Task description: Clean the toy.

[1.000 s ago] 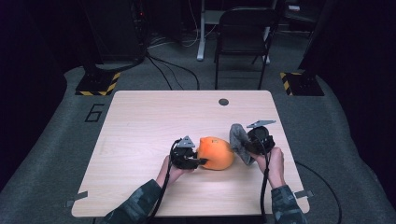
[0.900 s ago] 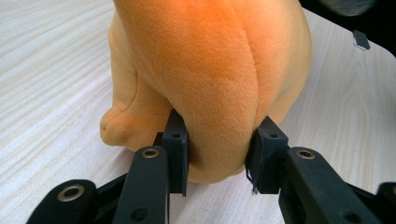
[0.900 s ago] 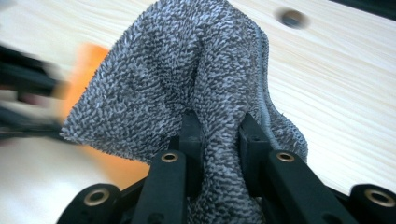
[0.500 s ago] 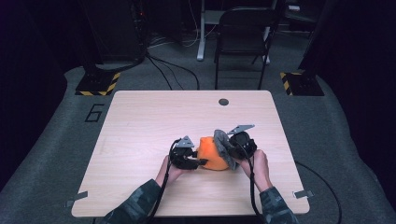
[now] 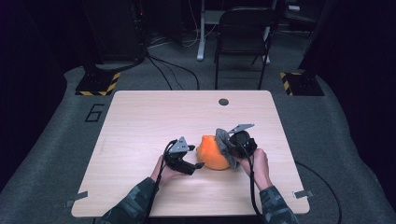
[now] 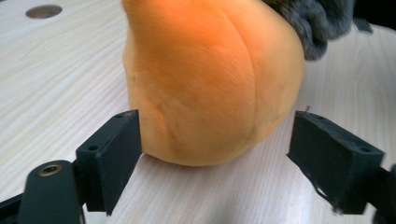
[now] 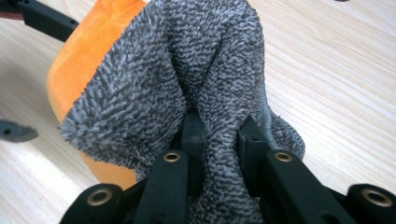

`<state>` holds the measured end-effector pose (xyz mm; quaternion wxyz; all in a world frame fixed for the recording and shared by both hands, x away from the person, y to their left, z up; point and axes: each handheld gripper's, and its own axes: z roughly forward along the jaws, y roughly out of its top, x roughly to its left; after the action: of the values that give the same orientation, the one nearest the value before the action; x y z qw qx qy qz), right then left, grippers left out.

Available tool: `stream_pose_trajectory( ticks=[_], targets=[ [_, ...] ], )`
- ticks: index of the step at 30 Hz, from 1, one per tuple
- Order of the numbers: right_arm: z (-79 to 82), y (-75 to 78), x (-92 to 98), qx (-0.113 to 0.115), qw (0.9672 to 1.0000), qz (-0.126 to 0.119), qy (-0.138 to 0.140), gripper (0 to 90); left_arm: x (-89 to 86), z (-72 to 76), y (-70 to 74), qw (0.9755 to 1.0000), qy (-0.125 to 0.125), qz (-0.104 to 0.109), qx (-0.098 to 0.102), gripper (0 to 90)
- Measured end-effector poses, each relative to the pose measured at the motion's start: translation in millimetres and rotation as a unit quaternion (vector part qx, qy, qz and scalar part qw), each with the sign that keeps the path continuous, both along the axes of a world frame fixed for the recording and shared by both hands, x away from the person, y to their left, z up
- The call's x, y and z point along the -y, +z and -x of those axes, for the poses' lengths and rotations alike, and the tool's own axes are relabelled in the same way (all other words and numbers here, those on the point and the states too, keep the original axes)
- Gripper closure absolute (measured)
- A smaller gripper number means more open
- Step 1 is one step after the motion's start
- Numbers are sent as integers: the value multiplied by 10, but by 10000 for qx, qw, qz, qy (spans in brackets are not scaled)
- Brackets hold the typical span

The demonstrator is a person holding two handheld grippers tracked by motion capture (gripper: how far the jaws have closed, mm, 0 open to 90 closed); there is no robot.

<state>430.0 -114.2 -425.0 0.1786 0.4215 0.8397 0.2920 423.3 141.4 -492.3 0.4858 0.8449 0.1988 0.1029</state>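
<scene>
Two hand-held grippers flank the orange plush, which sits near-centre on the tabletop. Right hand-held gripper pinches a grey cloth against the plush's right side, so wiping looks just begun, most of the surface left. Left hand-held gripper has just been opening; jaws spread, plush between them, pads clear. Left gripper view shows that gap; right gripper view shows the cloth pinch.

plush toy sits toward the table's near edge, cloth draped against its right side
</scene>
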Motion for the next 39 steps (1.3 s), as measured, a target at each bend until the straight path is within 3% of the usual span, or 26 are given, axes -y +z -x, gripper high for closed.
stream_pose_trajectory(
  ticks=[4,13,27,33,35,37,38,39],
  targets=[
    [-9,0,-5,-7,10000,11,-11,771,-3,8,-58,9990,-154,-286,310,148],
    [-50,-23,-3,-9,10000,36,-40,771,38,-97,-176,9979,-79,-458,444,152],
    [-67,-46,-2,14,10000,70,-70,772,163,-281,-287,9982,-269,-467,260,138],
    [-70,-68,14,31,9999,58,-132,772,190,-282,-306,9978,-337,-518,258,147],
    [-66,-69,13,7,9999,51,-144,771,200,-264,-312,9975,-343,-535,306,175],
    [-71,-76,10,34,9999,61,-103,772,215,-245,-319,9974,-293,-568,333,285],
    [-69,-79,7,31,9999,43,-98,772,211,-241,-316,9975,-279,-550,337,285],
    [-60,-76,2,16,9999,33,-120,772,208,-234,-316,9975,-234,-549,387,360]
  ],
)
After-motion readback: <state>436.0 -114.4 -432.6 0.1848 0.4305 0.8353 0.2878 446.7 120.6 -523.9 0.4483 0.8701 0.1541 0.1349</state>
